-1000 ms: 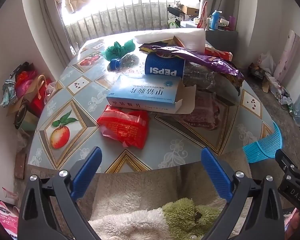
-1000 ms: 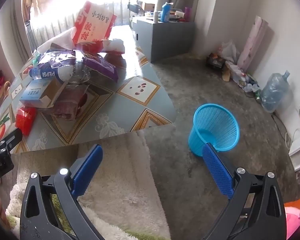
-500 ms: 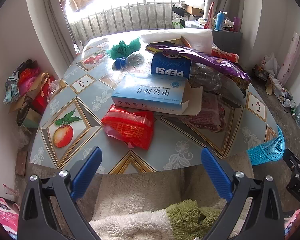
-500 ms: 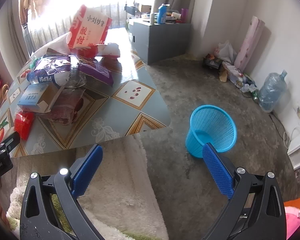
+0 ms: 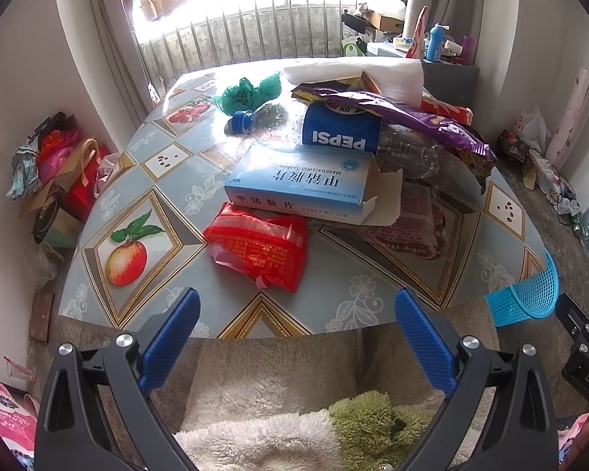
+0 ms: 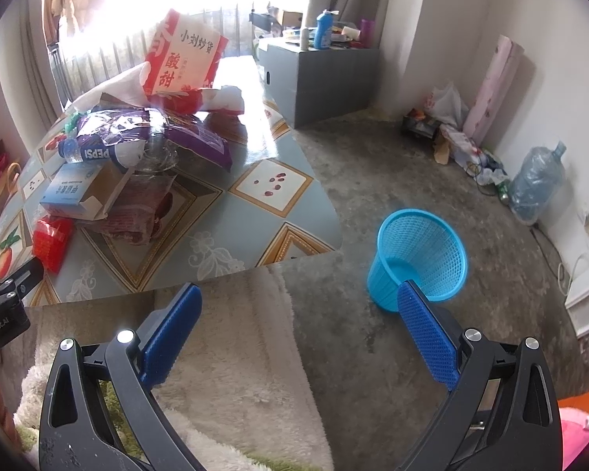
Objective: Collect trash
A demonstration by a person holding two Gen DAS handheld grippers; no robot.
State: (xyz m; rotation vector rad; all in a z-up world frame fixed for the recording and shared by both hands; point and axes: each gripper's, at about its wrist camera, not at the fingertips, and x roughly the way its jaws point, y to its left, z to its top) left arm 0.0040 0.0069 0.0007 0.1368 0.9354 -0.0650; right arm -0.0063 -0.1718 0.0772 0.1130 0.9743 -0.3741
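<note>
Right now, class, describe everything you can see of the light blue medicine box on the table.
The light blue medicine box is flat, rectangular cardboard with darker blue Chinese lettering and a small round logo. It lies flat on the table, its end flap open toward the right. Its near edge overlaps the red plastic wrapper; behind it lies the Pepsi bottle. Neither gripper touches it.

Room interior. Bench [image 5: 169,165] with fruit-patterned cover stands on a grey concrete floor [image 6: 373,165]. Behind the bench: a barred window [image 5: 255,19], strongly backlit, with a curtain [image 5: 98,39] at its left. Right of the bench: a grey cabinet [image 6: 326,78] against the white wall [image 6: 451,19]; farther right, a water jug [image 6: 538,180] by the wall.
</note>
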